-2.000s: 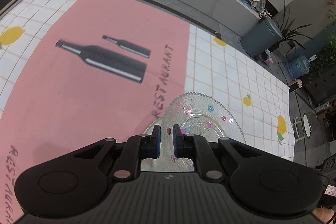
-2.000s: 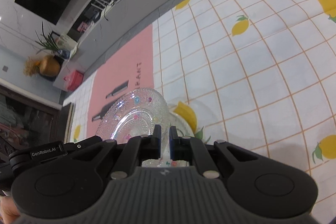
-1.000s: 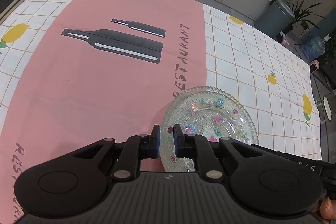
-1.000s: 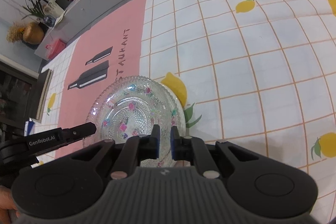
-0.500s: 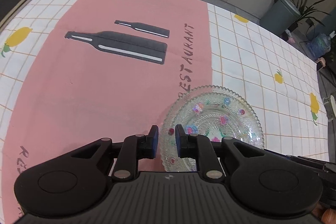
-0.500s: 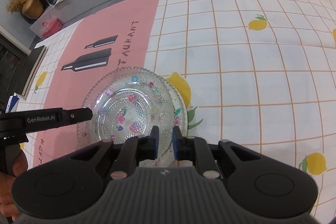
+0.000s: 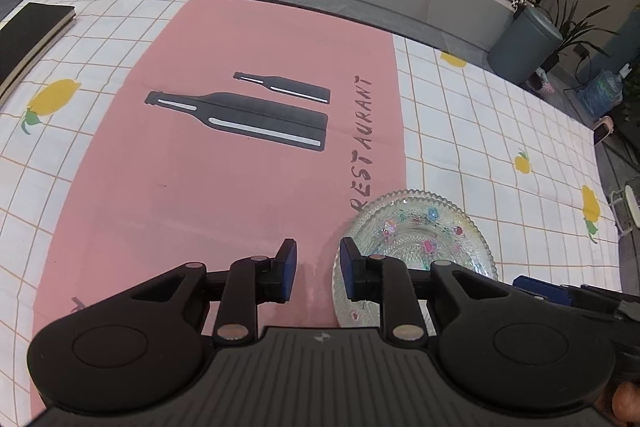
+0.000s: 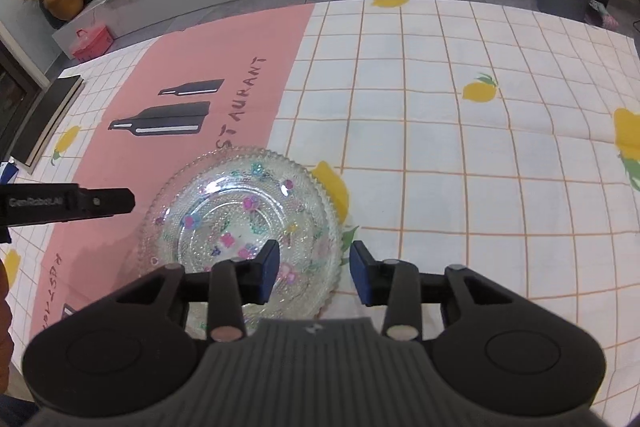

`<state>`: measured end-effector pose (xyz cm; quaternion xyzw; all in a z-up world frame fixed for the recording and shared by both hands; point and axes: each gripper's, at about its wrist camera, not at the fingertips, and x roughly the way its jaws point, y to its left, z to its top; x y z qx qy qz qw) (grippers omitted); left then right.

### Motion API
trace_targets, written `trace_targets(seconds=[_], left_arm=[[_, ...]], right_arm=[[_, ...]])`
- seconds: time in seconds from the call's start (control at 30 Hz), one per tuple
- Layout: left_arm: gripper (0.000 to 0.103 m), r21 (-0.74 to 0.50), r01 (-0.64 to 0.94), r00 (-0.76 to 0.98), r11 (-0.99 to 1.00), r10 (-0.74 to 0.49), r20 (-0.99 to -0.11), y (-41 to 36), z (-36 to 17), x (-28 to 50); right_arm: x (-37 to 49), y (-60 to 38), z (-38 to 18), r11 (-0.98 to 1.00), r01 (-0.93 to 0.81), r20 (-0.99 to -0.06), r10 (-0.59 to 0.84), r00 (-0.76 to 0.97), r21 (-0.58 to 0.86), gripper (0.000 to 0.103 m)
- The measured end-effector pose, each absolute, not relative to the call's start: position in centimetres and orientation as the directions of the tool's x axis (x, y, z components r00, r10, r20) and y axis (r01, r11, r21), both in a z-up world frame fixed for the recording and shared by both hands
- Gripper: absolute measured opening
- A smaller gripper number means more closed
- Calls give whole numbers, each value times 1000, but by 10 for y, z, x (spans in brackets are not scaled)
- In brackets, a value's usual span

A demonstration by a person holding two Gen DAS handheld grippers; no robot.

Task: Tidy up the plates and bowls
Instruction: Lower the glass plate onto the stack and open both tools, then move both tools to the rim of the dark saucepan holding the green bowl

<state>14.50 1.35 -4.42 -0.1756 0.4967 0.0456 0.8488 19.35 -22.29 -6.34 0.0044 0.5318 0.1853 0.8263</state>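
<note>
A clear glass plate with coloured flower dots (image 8: 240,223) rests flat on the tablecloth, at the border of the pink panel and the white grid. In the left wrist view the plate (image 7: 416,235) lies to the right of my left gripper (image 7: 315,269), which is open and empty over the pink cloth. My right gripper (image 8: 313,271) is open and empty, its fingers straddling the plate's right rim. The left gripper's finger (image 8: 104,202) shows in the right wrist view, just left of the plate.
A black book (image 7: 28,35) lies at the table's far left edge. The pink panel with printed bottles (image 7: 240,115) spreads to the left. White grid cloth with lemons (image 8: 480,91) extends right. A grey bin (image 7: 524,45) and a low counter stand beyond the table.
Both grippers have opened and let go of the plate, which now rests flat on the cloth. The left gripper has shifted left, off the plate's rim.
</note>
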Motion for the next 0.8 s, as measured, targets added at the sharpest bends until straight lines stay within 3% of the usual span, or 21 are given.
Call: trace_targets(seconds=[0.2,0.33,0.47,0.8], left_arm=[[37,-283,-182,520,942,-152,-840,22,-35,120],[39,-275,-166,518,947,-153,-841,24,-32,98],[56,-276,-157,528,948,-155,-835,26,-22,74],[75,-302,-147,617,942,-151,-772,23,6,18]], right_arm=[[190,-228,-60,934,-301,-878,300,372,192,39],[184,-230,-56,935,-302,-877,295,378,184,39],[175,-233,-44,933,-302,-864,311,396,197,40],[132,-244,-5,901,-324,-797,413,441,287,51]])
